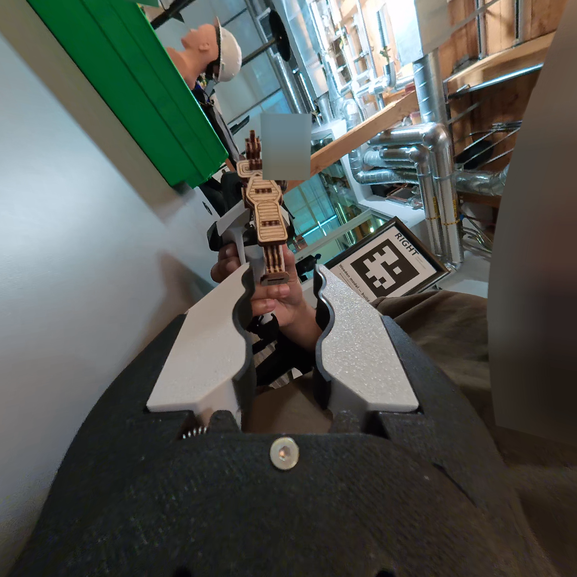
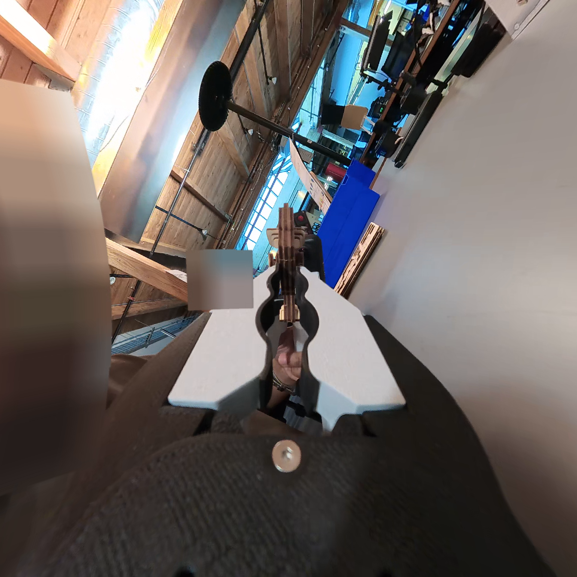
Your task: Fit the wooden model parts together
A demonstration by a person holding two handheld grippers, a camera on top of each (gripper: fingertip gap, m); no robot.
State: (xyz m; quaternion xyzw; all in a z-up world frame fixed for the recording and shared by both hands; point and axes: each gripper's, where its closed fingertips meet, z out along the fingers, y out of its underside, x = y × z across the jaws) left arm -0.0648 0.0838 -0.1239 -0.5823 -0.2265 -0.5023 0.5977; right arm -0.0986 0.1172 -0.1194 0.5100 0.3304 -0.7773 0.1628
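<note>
Here the right claw (image 2: 286, 282) is clenched on the wooden model (image 2: 288, 259), whose long axis runs straight out past its tips. The left claw (image 1: 282, 274) is released, holding nothing, and the model (image 1: 265, 212) sits just beyond it, nearer than the framed marker card (image 1: 387, 259). The model's far end is blurred over, and any loose parts are out of sight.

The left tongs (image 1: 282, 281) stand parted and empty. Just beyond their tips, the right tongs (image 1: 246, 246) grip a wooden model (image 1: 265, 215), a hand (image 1: 274, 296) beneath it.
</note>
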